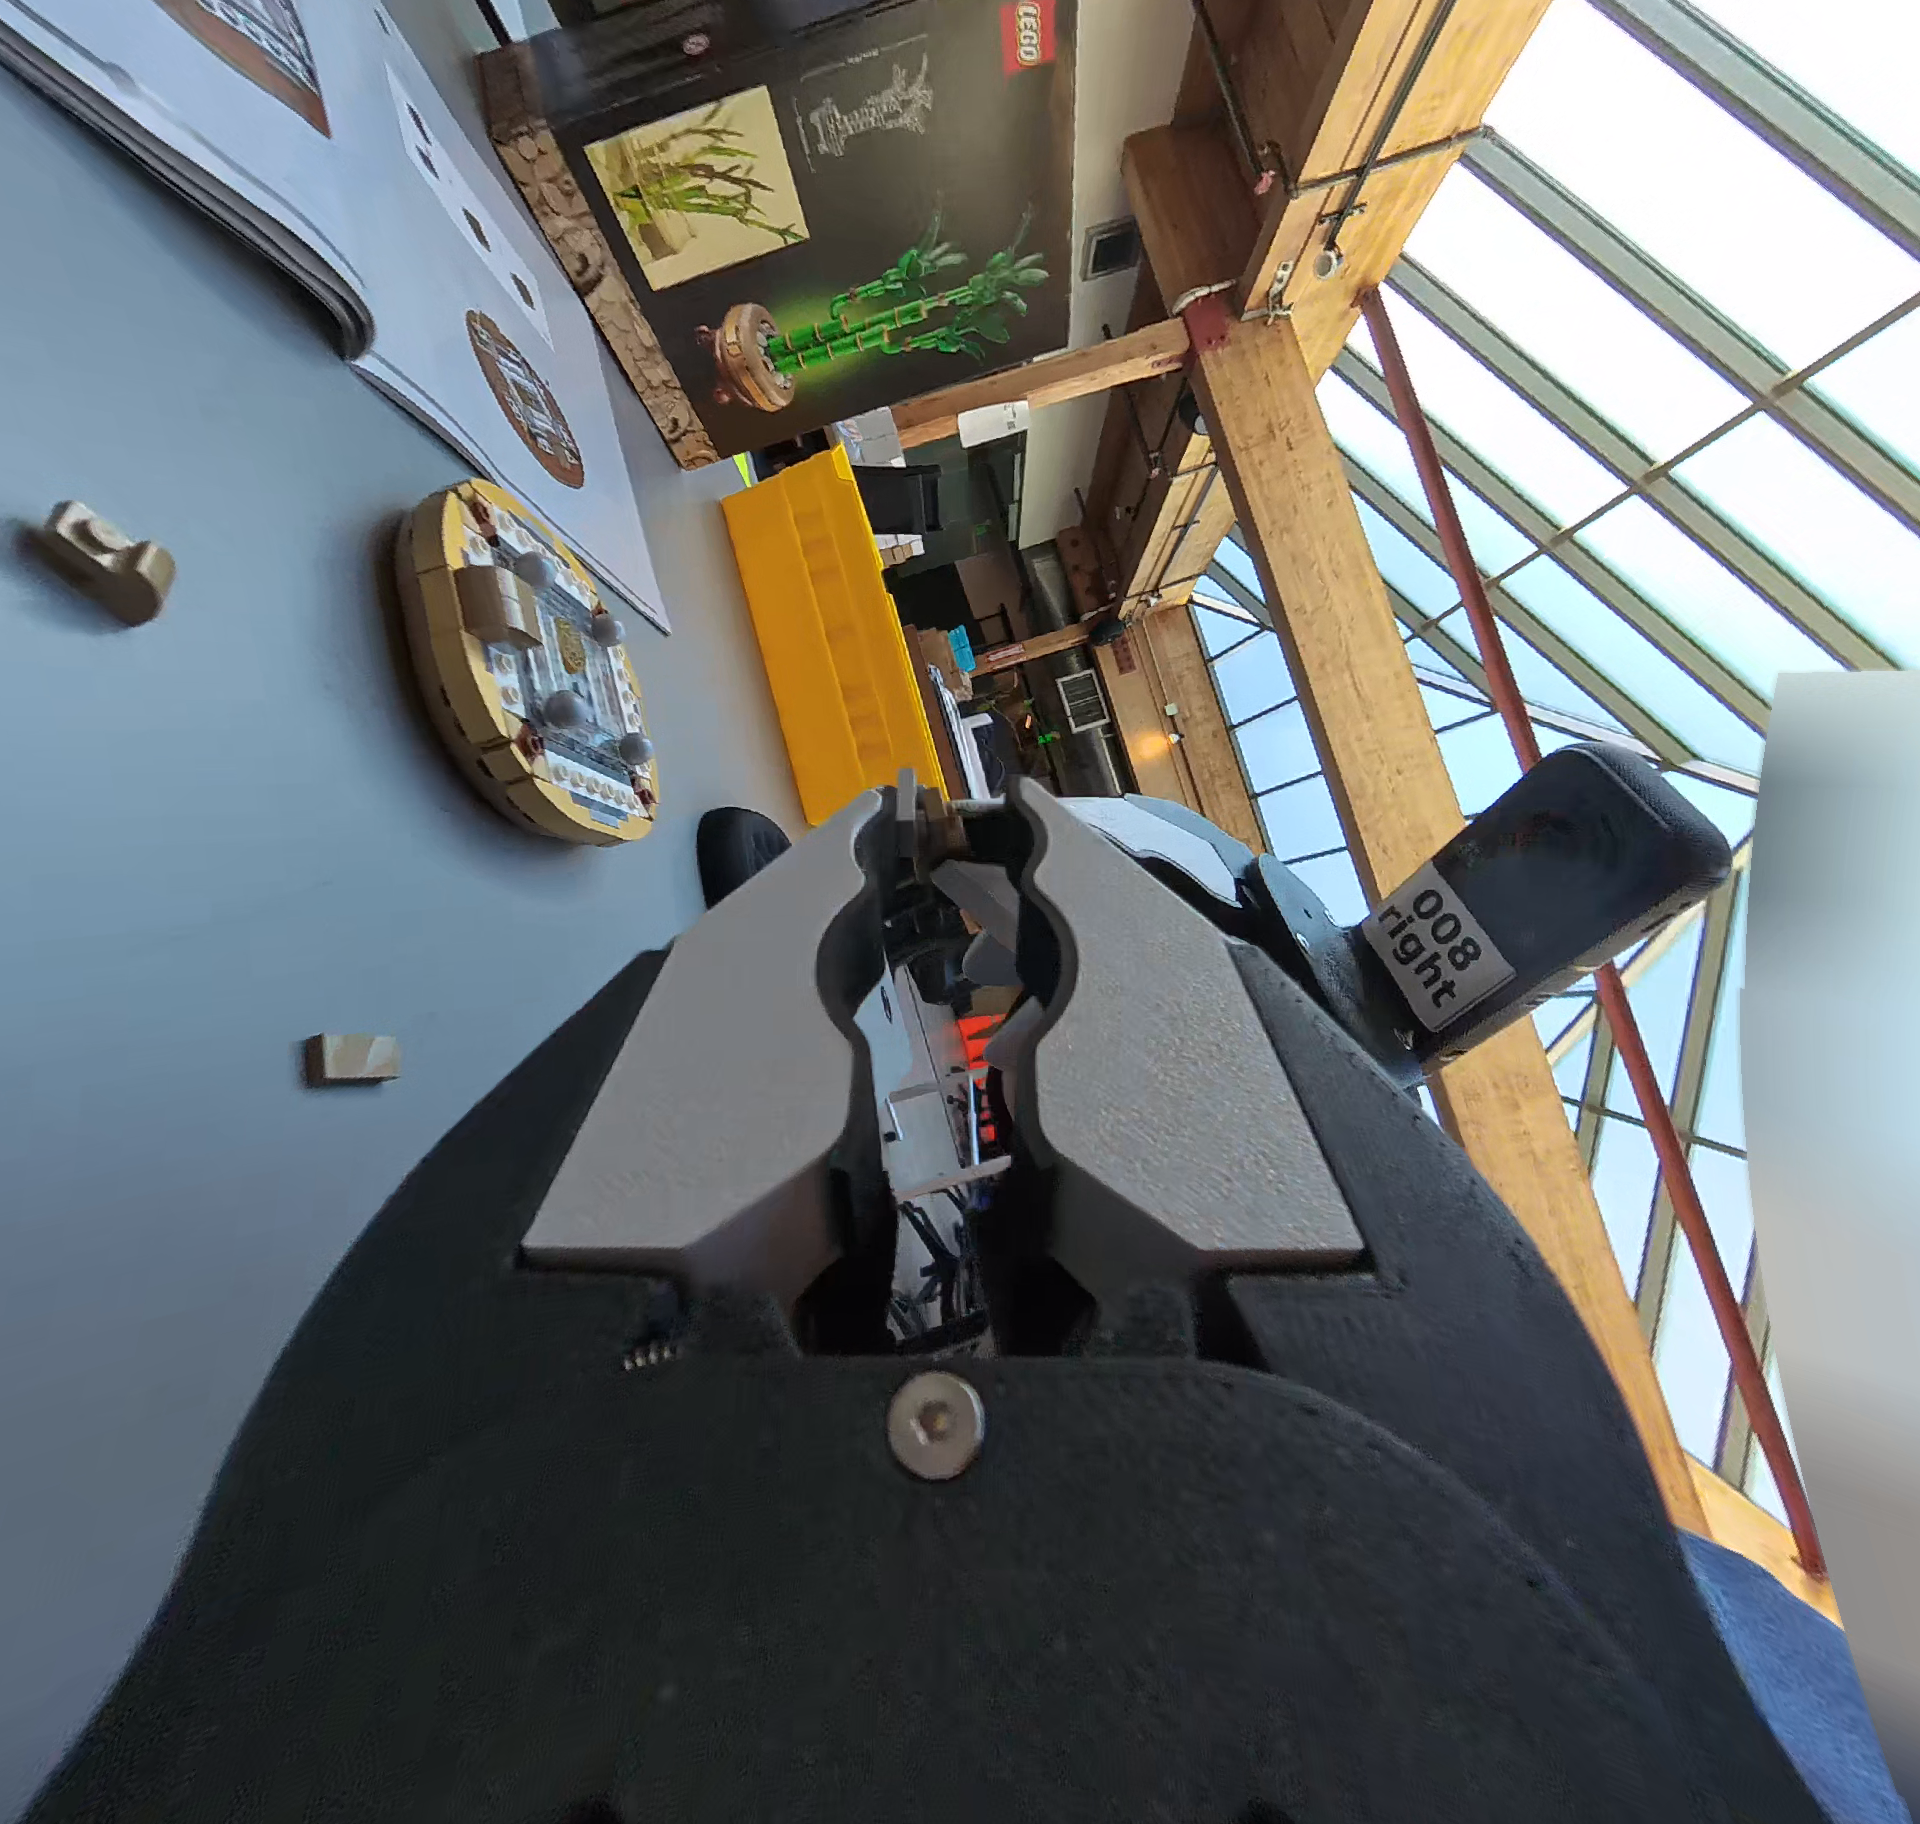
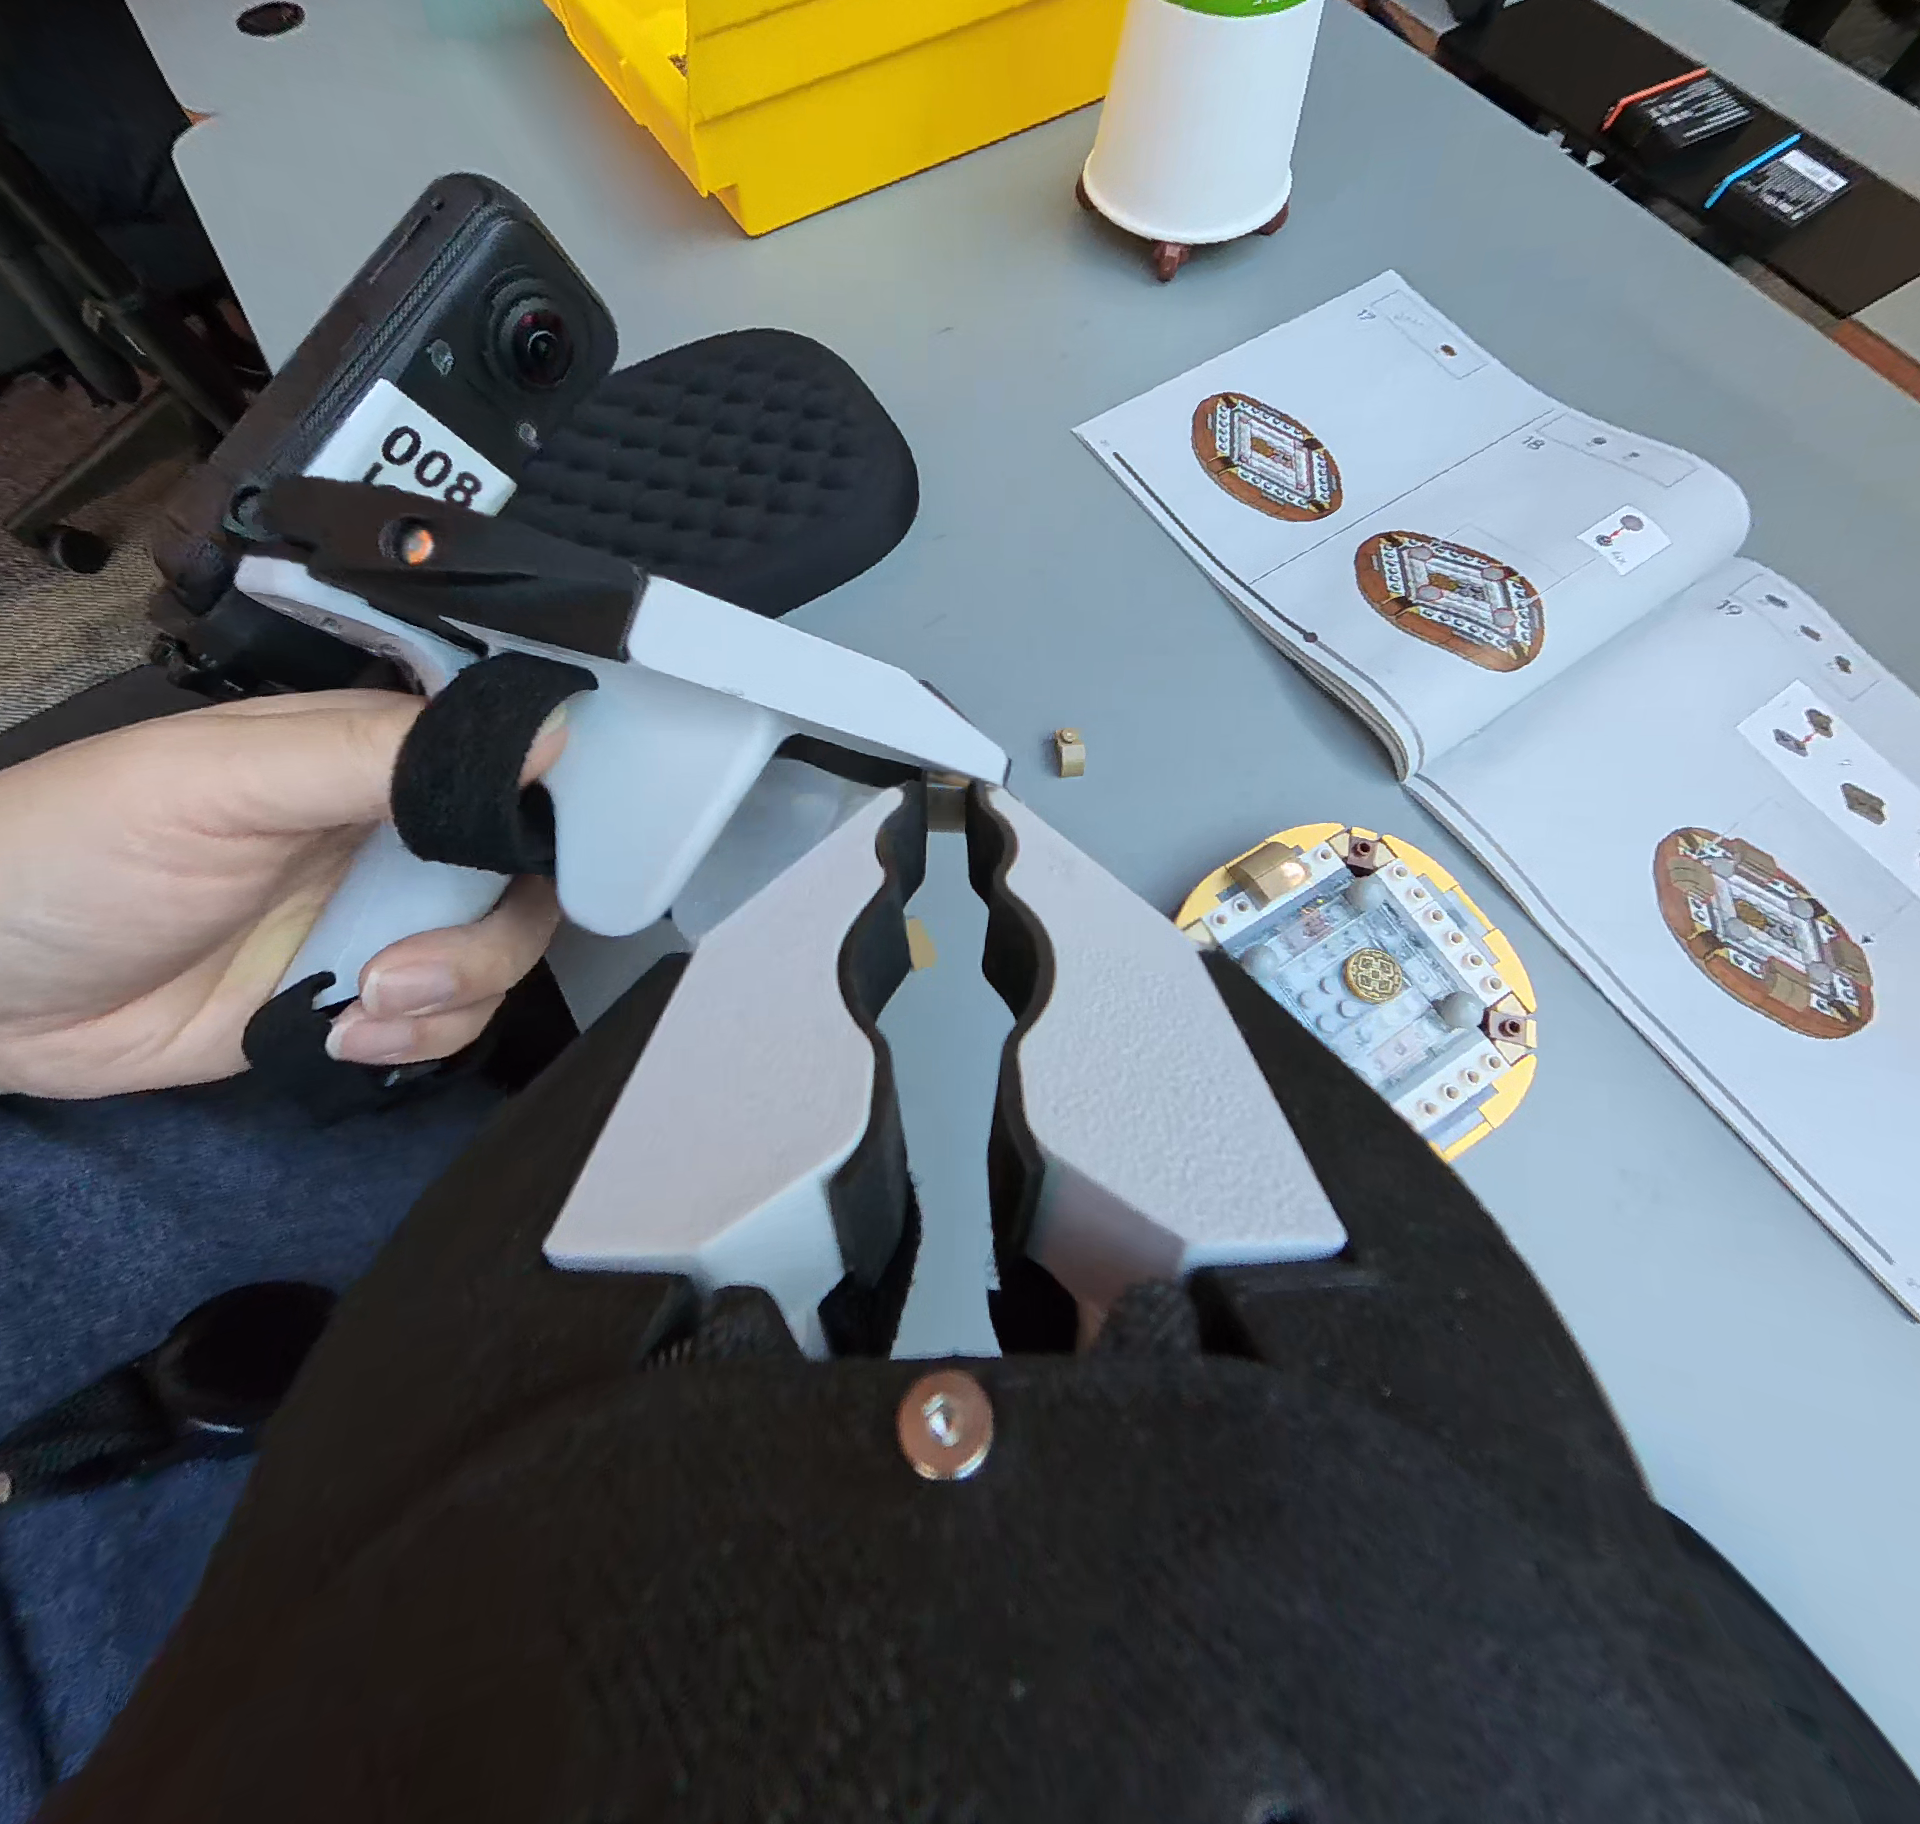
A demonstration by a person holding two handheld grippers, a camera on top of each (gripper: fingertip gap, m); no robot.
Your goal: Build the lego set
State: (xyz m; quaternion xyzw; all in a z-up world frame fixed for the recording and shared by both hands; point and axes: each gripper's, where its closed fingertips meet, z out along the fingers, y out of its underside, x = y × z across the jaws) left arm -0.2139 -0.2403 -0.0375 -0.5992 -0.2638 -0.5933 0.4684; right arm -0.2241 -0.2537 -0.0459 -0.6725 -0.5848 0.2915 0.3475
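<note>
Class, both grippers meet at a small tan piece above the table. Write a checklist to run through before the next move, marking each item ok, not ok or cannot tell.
1. Right gripper shut on the tan piece: ok.
2. Left gripper also grips the piece: cannot tell.
3. Round base free of both grippers: ok.
4. Instruction booklet open beside the base: ok.
5. Loose tan bricks within view on the table: ok.
</note>
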